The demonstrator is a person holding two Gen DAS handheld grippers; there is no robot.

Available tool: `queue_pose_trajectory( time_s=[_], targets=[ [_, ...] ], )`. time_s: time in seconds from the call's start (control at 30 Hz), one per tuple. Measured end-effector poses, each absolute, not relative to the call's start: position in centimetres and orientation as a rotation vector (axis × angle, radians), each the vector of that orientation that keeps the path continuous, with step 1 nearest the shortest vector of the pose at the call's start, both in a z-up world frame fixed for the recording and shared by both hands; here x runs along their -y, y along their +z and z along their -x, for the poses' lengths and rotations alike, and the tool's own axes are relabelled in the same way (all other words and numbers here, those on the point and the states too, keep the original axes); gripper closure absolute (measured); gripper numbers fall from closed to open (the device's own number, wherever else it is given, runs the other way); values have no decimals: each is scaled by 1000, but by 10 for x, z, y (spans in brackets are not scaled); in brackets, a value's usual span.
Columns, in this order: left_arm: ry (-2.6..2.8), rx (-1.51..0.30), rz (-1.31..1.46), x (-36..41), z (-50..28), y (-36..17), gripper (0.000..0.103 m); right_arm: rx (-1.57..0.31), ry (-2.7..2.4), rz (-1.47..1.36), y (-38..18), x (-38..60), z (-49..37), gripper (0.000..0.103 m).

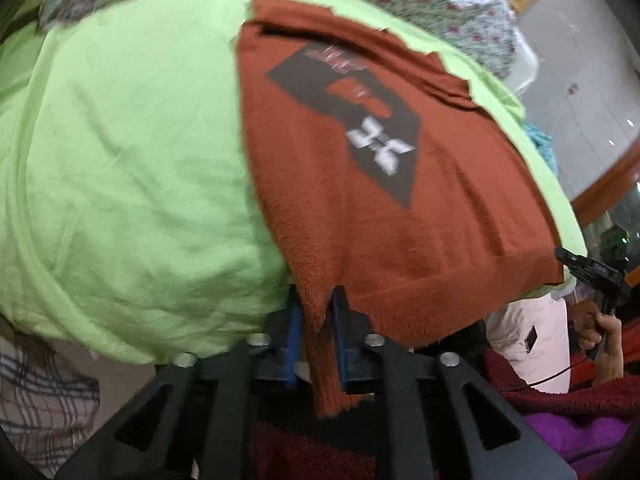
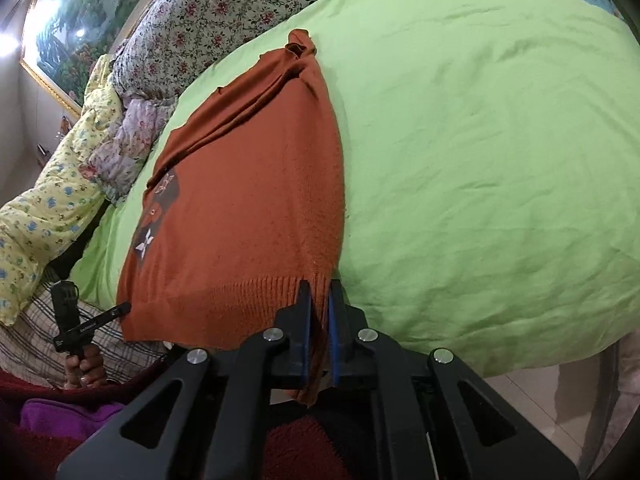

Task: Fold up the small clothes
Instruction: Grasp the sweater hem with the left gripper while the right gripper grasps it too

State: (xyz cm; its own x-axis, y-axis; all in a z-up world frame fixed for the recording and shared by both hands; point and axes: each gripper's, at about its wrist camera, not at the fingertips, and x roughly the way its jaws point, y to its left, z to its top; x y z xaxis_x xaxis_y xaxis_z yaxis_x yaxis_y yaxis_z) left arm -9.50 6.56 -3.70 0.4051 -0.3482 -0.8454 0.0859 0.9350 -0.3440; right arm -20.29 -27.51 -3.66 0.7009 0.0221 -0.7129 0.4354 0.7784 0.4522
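Note:
A rust-orange knitted sweater (image 1: 400, 220) with a dark printed patch lies flat on a lime-green sheet (image 1: 120, 160), its ribbed hem at the near edge of the bed. My left gripper (image 1: 316, 300) is shut on one hem corner, and the knit hangs down between its blue pads. My right gripper (image 2: 319, 292) is shut on the other hem corner of the sweater (image 2: 248, 208). Each gripper also shows in the other's view, held by a hand: the right gripper (image 1: 588, 268) and the left gripper (image 2: 104, 316). The sleeves are bunched at the far end.
Floral quilts (image 2: 192, 8) are piled along the far side of the green sheet (image 2: 480, 160), and a yellow flowered one (image 2: 52, 200) lies at the left. A framed painting (image 2: 80, 20) hangs on the wall. The person's dark red and purple clothing (image 1: 580, 432) is close below the grippers.

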Motion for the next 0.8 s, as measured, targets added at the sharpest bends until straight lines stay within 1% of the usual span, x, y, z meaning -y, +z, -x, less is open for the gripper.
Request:
queue_pose_trajectory(
  time_s=[0.03, 0.07, 0.1, 0.17, 0.23, 0.43, 0.5, 0.53, 0.57, 0.6, 0.63, 0.67, 0.8],
  targets=[
    [-263, -1149, 287, -70, 94, -41, 61, -772, -256, -649, -36, 277, 203, 92],
    [-253, -1162, 316, -75, 93, -44, 50, -777, -263, -646, -35, 278, 204, 91],
    [-250, -1162, 334, -78, 94, -45, 49, -779, -267, -639, -34, 277, 204, 90],
    [-247, -1161, 340, -79, 93, -47, 49, -785, -271, -614, -32, 275, 206, 77],
    [-246, -1167, 327, -75, 94, -49, 45, -782, -251, -624, -33, 274, 206, 70],
    [-247, -1169, 257, -59, 93, -55, 45, -789, -241, -627, -36, 273, 206, 70],
    [-238, -1165, 209, -51, 91, -53, 47, -798, -235, -624, -41, 273, 203, 70],
    [-243, -1159, 190, -49, 93, -51, 57, -800, -236, -621, -42, 272, 201, 70],
    [-249, -1153, 173, -47, 94, -49, 75, -805, -238, -610, -41, 270, 199, 70],
    [-276, -1147, 165, -46, 96, -47, 88, -813, -239, -596, -40, 269, 198, 71],
    [-310, -1149, 188, -47, 97, -46, 97, -822, -236, -581, -39, 268, 197, 84],
    [-330, -1139, 213, -47, 99, -43, 97, -833, -227, -575, -39, 267, 197, 96],
    [-406, -1019, 258, -52, 112, -22, 98, -773, -134, -670, -40, 274, 205, 96]
  ],
)
